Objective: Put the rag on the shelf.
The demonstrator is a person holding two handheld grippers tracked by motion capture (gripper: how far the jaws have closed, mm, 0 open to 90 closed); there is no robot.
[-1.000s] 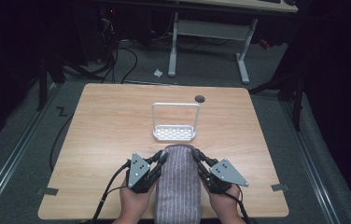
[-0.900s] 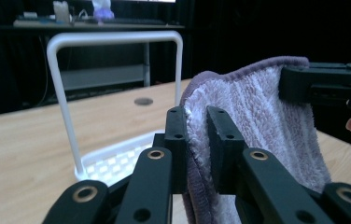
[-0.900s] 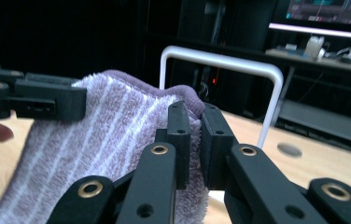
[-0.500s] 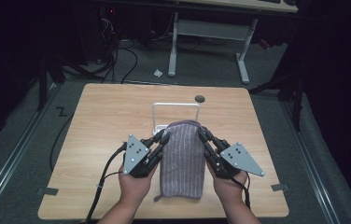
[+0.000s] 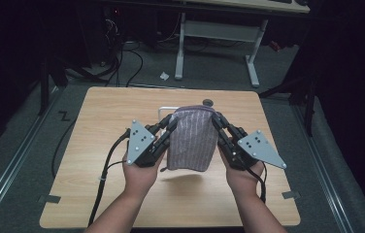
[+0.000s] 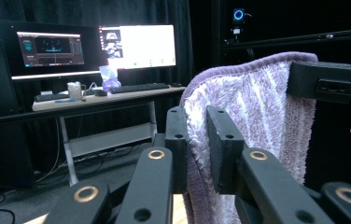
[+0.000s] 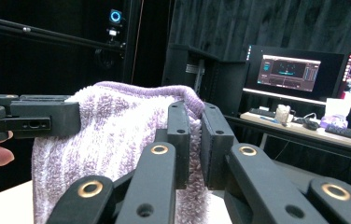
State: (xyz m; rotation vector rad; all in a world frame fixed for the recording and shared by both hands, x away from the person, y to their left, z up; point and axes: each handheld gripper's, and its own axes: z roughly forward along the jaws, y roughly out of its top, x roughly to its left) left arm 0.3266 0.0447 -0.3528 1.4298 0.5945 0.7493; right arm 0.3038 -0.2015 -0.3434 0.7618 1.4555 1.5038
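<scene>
I am holding a purple striped towel [image 5: 193, 138] up between the two grippers, above the middle of the wooden table [image 5: 98, 145], and it is hanging clear of the top with its shadow lying on the wood just below its lower edge.

On the left, my left gripper [image 5: 167, 127] is pinching the towel's left top corner; in the left gripper view its black jaws are closed on the folded edge, terry pile bulging out on either side. To do this well, I judge I should be keeping both corners level and the span between them lightly taut, so the cloth hangs flat and does not twist or slip out of either pinch.

In the middle, a white wire rack [image 5: 164, 111] is peeking out behind the towel's far left side, and I take it to be where the towel is headed. The towel is soft looped terry, lilac with pale lengthwise stripes and a darker hemmed border, limp and thick. The rack looks thin, rigid and metal.

On the right, my right gripper [image 5: 216, 121] is gripping the right top corner, jaws clamped on the hem in the right gripper view.
</scene>
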